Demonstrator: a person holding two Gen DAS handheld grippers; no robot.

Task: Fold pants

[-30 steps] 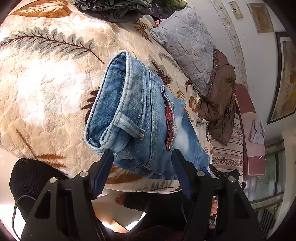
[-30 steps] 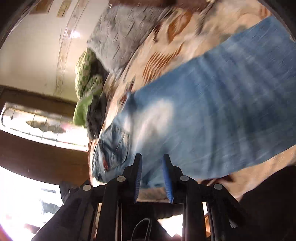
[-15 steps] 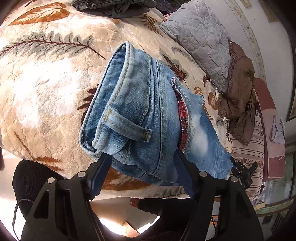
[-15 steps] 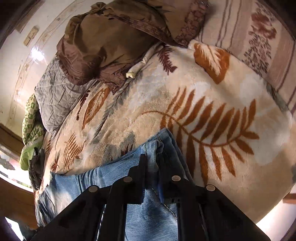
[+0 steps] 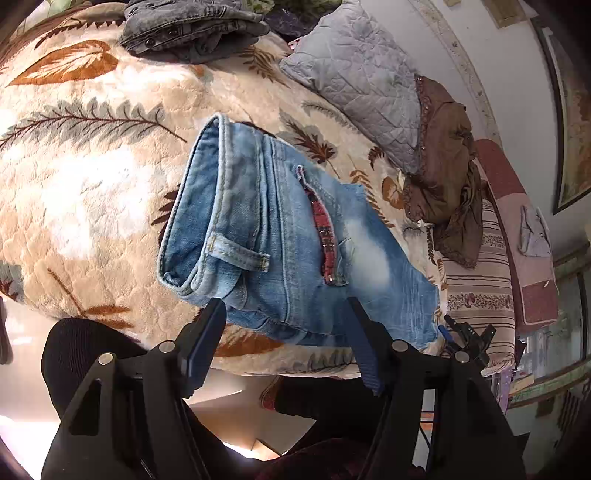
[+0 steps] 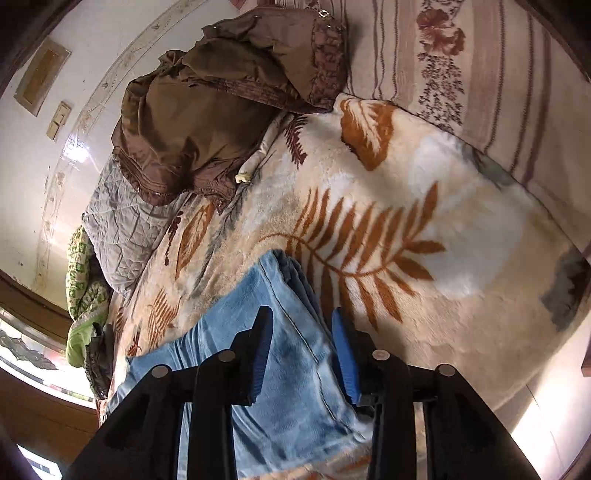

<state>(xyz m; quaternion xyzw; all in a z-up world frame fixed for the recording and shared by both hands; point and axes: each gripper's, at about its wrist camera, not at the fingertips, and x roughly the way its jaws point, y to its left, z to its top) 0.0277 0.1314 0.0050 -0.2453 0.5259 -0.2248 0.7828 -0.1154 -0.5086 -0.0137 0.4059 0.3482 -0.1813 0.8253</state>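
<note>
Bed w/ cream leaf-print blanket point(image 5: 85, 192) fills both views. Striped sheet point(image 6: 491, 74) runs along the blanket's edge. Grey quilted pillow point(image 5: 365, 85) sits at the wall side, brown jacket point(image 6: 207, 107) bunched partly on top of it. Dark grey jeans point(image 5: 184, 29) folded at the far blanket edge in left cam. Blue jeans point(image 5: 280, 236) lie folded on the blanket near its front edge, waistband end w/ belt loop toward left cam, red-trimmed pocket facing up; leg end reaches toward right cam. Left gripper point(image 5: 286, 343) jaws apart and closing slightly, hovering just over the waistband end, pads not pressing denim, nothing clamped. Right gripper point(image 6: 301, 354) jaws partway apart and opening, straddling the leg-end fold, denim between the pads but not pinched. Right gripper also visible in left cam, just past the jeans' far corner.
</note>
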